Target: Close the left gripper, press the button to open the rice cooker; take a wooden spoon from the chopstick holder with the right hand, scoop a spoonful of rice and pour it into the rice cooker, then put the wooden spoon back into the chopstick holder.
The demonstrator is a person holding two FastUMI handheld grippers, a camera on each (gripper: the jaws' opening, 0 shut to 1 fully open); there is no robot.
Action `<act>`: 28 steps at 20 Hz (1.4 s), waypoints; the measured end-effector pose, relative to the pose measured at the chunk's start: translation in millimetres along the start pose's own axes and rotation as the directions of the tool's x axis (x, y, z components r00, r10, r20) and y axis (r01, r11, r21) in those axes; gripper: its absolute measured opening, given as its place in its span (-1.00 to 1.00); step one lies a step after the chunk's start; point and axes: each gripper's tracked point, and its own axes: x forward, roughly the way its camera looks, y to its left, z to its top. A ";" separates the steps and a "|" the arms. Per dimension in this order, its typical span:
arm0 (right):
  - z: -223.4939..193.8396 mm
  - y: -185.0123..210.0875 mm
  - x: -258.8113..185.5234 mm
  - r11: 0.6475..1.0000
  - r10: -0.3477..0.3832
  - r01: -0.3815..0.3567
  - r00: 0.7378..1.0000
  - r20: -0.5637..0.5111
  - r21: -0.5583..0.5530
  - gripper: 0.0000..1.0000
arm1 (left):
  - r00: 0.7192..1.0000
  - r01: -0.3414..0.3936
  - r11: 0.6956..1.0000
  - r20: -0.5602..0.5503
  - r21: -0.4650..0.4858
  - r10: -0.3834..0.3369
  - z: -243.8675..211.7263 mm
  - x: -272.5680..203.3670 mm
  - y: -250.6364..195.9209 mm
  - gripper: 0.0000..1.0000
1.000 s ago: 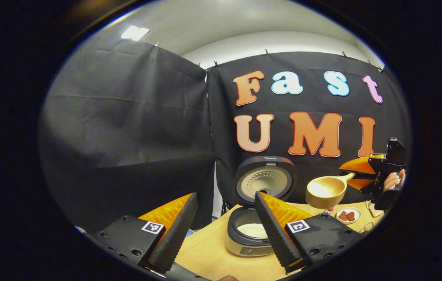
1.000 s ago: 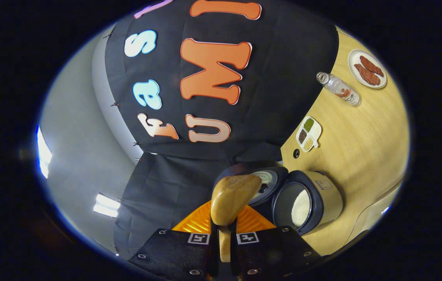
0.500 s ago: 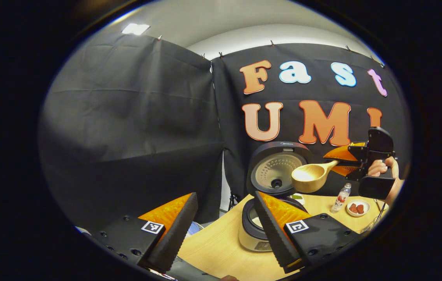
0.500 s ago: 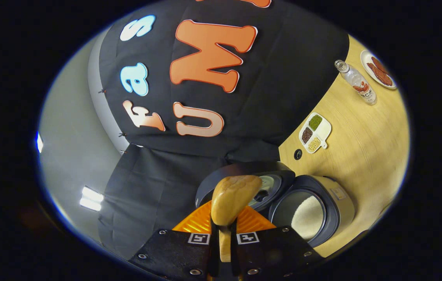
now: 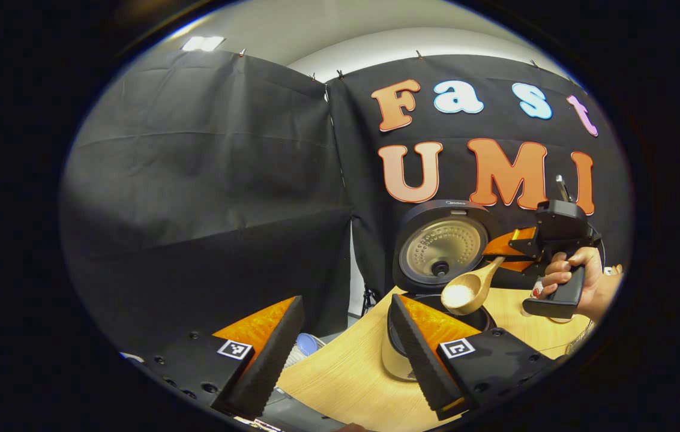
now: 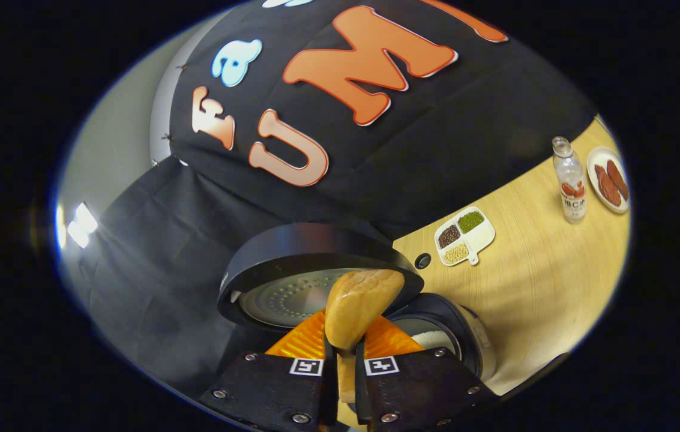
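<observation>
Here the right gripper pinches the spoon by its handle, both fingers pressed on the shaft. The bowl, with a little rice in it, hangs over the open cooker, lid upright behind. The spoon looks light and rigid — smooth wood that may twist in the grip, so a hold low on the handle suits tipping. The left gripper stands spread and empty, near the cooker.
</observation>
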 end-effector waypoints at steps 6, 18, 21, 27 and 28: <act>4.2 13.5 20.2 0.957 -0.044 0.058 0.998 0.055 -0.284 -0.78 | 1.000 -0.007 1.000 -0.013 -0.001 0.007 -5.5 -3.4 2.4 0.96; -3.3 18.1 20.5 0.873 -0.042 0.066 0.997 0.061 -0.483 -0.78 | 1.000 0.001 1.000 -0.024 -0.007 -0.001 -8.0 0.4 -1.6 0.95; -4.4 20.6 18.4 0.832 -0.037 0.073 0.996 0.076 -0.550 -0.79 | 0.999 0.006 1.000 -0.033 -0.002 -0.006 -9.9 -0.2 -4.7 0.95; -13.5 28.6 17.4 0.744 -0.015 0.064 0.997 0.079 -0.666 -0.78 | 1.000 0.008 1.000 -0.030 -0.001 -0.008 -12.6 -3.1 -6.1 0.96; -14.1 31.2 17.8 0.727 -0.008 0.059 0.997 0.077 -0.684 -0.78 | 0.999 0.008 1.000 -0.033 -0.002 -0.008 -14.1 -2.4 -6.5 0.95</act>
